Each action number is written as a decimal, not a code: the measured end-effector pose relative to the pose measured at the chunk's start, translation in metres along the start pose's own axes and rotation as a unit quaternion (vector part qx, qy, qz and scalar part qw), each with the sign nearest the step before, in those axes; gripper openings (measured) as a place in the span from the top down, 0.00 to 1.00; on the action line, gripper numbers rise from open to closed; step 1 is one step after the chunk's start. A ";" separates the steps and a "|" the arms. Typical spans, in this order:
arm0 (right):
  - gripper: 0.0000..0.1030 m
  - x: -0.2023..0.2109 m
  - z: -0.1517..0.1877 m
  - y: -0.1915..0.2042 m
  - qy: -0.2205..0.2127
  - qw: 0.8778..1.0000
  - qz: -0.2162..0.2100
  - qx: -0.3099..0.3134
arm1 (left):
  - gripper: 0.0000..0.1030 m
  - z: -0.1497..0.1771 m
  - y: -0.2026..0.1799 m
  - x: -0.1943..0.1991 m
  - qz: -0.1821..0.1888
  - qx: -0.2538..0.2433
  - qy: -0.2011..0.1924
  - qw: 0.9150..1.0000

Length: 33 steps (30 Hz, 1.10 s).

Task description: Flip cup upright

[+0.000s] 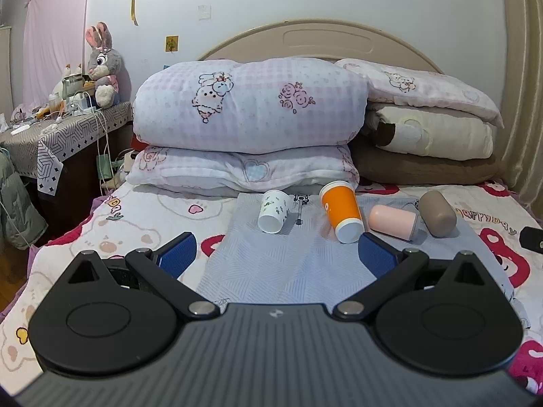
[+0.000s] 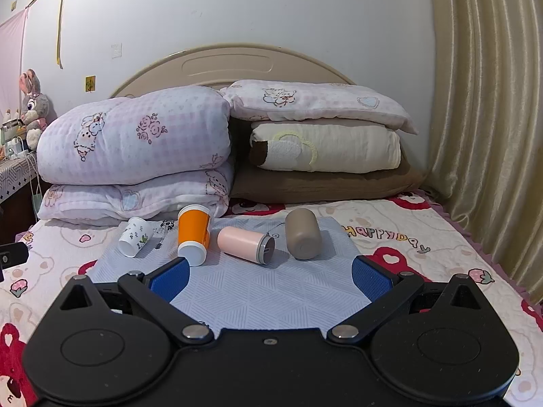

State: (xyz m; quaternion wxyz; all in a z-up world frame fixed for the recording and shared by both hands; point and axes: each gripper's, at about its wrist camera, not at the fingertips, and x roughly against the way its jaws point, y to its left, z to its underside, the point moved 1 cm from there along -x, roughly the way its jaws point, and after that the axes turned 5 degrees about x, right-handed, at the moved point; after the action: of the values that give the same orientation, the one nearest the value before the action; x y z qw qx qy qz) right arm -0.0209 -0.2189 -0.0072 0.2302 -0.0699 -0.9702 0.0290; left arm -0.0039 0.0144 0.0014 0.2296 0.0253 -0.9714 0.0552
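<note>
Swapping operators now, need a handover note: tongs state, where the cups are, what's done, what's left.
Left tongs: open, empty, short of the cups.
Right tongs: open, empty, also short.
Four cups lie on their sides in a row on the blue-grey mat: white patterned cup, orange cup, pink cup, taupe cup.
Done: nothing, none upright.
Left: stand the cups up; the orange one lies nearest the left tongs.

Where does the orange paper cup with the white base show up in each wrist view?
Left wrist view: the orange paper cup with the white base lies right of centre, just above the right blue finger pad.
Right wrist view: it lies left of centre, above the left pad.
Shared landmark: the pink cylindrical cup lying to its right.
</note>
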 end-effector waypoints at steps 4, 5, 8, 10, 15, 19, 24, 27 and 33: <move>0.00 0.000 -0.001 0.000 0.001 1.000 0.000 0.000 | 0.00 0.000 0.002 -0.001 -0.004 0.003 0.001 1.000; 0.00 0.000 0.000 0.000 0.002 1.000 0.000 0.000 | 0.00 -0.001 0.003 -0.001 -0.004 0.005 0.002 1.000; 0.00 0.000 0.000 0.000 0.003 1.000 0.000 0.000 | 0.00 -0.001 0.007 -0.001 -0.005 0.011 0.004 1.000; 0.00 0.000 0.000 0.000 0.005 1.000 -0.001 0.001 | 0.00 0.000 0.009 -0.001 -0.004 0.013 0.007 1.000; 0.00 0.000 0.000 0.003 0.005 1.000 -0.003 0.004 | 0.00 0.003 0.011 -0.005 -0.002 0.013 0.019 1.000; 0.00 0.000 0.000 0.004 0.006 1.000 -0.003 0.007 | 0.00 0.003 0.011 -0.004 0.001 0.013 0.019 1.000; 0.00 -0.001 0.001 0.004 0.009 1.000 -0.003 0.006 | 0.00 0.002 0.010 -0.003 0.002 0.011 0.019 1.000; 0.00 -0.001 0.001 0.005 0.010 1.000 -0.003 0.007 | 0.00 0.001 0.008 -0.003 0.003 0.010 0.022 1.000; 0.00 -0.001 0.001 0.004 0.011 1.000 -0.002 0.007 | 0.00 0.001 0.007 -0.003 0.002 0.008 0.024 1.000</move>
State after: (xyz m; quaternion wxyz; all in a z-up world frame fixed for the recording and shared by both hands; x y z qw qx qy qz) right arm -0.0195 -0.2148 -0.0088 0.2411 -0.0662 -0.9676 0.0344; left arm -0.0023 0.0209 -0.0018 0.2525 0.0237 -0.9652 0.0646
